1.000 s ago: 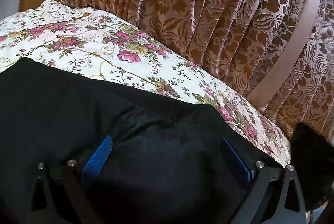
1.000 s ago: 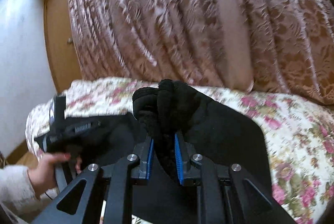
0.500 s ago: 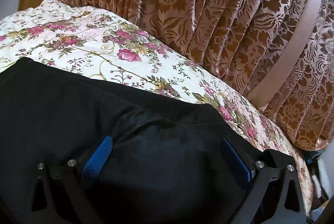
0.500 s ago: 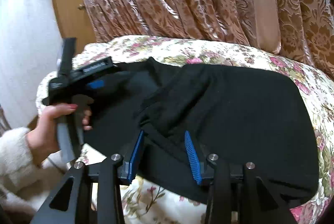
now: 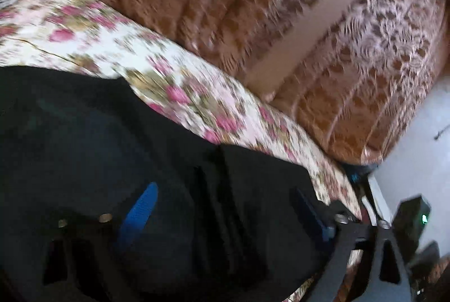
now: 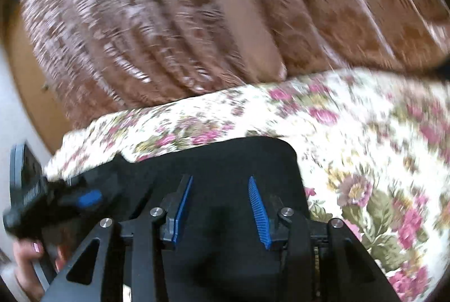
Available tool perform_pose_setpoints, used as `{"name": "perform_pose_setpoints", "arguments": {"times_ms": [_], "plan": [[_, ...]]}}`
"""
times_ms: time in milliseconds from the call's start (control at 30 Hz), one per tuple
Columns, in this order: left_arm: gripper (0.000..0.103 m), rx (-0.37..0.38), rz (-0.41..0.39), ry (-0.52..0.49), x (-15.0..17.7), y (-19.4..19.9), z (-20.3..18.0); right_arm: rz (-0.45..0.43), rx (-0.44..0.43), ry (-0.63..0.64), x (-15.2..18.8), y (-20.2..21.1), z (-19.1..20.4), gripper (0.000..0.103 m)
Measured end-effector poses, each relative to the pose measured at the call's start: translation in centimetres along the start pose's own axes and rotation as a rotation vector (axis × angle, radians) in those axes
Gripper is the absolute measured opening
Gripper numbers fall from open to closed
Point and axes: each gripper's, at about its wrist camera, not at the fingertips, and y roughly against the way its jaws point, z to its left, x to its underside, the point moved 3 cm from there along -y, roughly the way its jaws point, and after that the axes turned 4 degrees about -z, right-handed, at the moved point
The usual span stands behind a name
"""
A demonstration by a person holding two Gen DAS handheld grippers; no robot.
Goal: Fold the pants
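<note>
Pants (image 6: 225, 161), dropped by the right gripper (image 6: 220, 206), now lie folded under both spread grippers, left gripper (image 5: 225, 206) too

Right gripper (image 6: 222, 206) — jaws apart — over black pants (image 6: 230, 161) on floral bedspread (image 6: 365, 133).

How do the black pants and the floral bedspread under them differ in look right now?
The pants are plain black; the bedspread is white with pink flowers. The pants lie folded into a compact block with a rounded corner, while the bedspread spreads out well beyond them. Both are soft fabric, blurred here by motion.
</note>
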Motion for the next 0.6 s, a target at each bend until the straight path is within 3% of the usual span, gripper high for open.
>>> {"name": "perform_pose_setpoints", "arguments": {"times_ms": [67,133,200,233,400,467,600], "plan": [[0.073,-0.043,0.057,0.001,0.5,-1.7,-0.1,0.026,0.008,-0.052,-0.2,-1.1,-1.1,0.037],[0.043,-0.056,0.096,0.026,1.1,-2.7,0.2,0.045,-0.001,-0.07,0.1,-2.1,-1.5,0.036],[0.021,-0.042,0.11,0.013,1.8,-2.9,0.0,0.065,0.006,-0.08,0.8,-2.8,-1.9,0.036],[0.017,-0.027,0.108,0.003,2.0,-2.6,-0.2,0.072,0.007,-0.085,1.1,-3.1,-2.1,0.036],[0.014,-0.039,0.047,-0.065,2.4,-0.3,-1.0,0.078,0.001,-0.06,1.9,-3.2,-1.6,0.036],[0.014,-0.079,0.059,-0.08,2.9,-1.1,-0.1,0.092,0.007,-0.022,2.4,-3.3,-1.2,0.036],[0.018,-0.08,0.04,-0.099,3.4,-1.4,1.1,0.107,0.049,0.076,3.6,-4.3,-0.6,0.037]]}}
